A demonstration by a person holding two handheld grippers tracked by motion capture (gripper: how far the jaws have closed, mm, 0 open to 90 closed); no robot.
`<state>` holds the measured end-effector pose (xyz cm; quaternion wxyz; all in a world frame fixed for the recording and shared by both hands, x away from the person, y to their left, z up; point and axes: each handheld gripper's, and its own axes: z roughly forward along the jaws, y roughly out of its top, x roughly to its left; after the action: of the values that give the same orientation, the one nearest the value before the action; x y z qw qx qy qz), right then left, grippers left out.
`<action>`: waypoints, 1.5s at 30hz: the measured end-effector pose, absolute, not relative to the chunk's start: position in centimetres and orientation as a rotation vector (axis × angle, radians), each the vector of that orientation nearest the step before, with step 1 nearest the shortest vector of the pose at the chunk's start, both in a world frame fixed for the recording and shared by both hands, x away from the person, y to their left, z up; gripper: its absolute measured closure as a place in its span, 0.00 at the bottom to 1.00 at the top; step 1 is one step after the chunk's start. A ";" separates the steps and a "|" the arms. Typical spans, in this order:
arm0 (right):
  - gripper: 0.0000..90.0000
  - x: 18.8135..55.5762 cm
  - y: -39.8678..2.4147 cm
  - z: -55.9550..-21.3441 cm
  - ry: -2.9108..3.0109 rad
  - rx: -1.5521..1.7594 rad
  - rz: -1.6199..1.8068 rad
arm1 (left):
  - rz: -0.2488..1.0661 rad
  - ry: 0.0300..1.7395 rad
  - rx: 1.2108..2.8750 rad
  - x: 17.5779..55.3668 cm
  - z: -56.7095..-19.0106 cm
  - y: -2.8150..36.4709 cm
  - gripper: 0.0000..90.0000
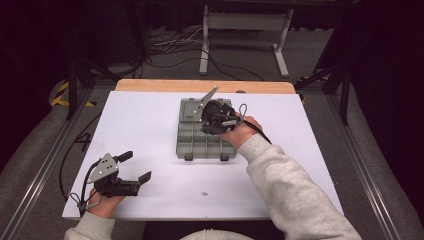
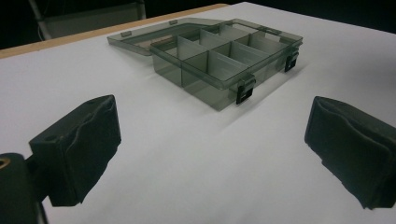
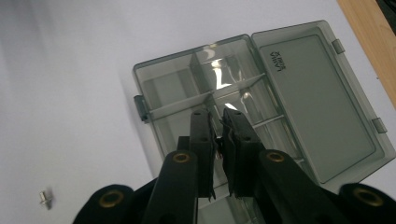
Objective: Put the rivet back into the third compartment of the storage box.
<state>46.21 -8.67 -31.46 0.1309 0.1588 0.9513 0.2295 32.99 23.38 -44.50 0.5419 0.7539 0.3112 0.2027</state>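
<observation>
Overhead, a person's right tongs [image 1: 212, 112] hang above an open organiser box [image 1: 192, 142] on a white surface [image 1: 150, 120].
Its jaws are nearly shut; whether something tiny is pinched between them cannot be told. The left tongs [image 1: 135, 167] rest wide open, empty, near the front left edge. A small screw [image 3: 45, 198] lies alone near the front, well apart from the box. Likely light, hard and slippery, it seems best pinched across its shank. The thin-walled plastic box, lid laid flat, probably slides easily.

Bright, even light falls on the white table [image 1: 150, 125] while the room behind stays dark. Glare streaks the dividers of the compartment box [image 3: 224, 70] just beyond the near-focus, blurred right gripper [image 3: 217, 126]. Shadows are soft.
</observation>
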 end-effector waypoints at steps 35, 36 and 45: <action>0.92 51.9 -10.9 -37.2 2.731 0.664 0.594 | 0.480 0.741 1.788 33.0 -44.5 23.5 0.05; 0.92 51.9 -10.9 -37.3 2.732 0.665 0.595 | 0.480 0.741 1.788 33.0 -44.5 23.5 0.05; 0.92 52.3 -11.1 -38.5 2.753 0.691 0.564 | 0.479 0.742 1.788 33.0 -44.5 23.5 0.05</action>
<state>52.32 -11.07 -38.55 0.1235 0.2369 0.9441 0.1933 32.99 23.52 -44.46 0.5428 0.7529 0.3126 0.2019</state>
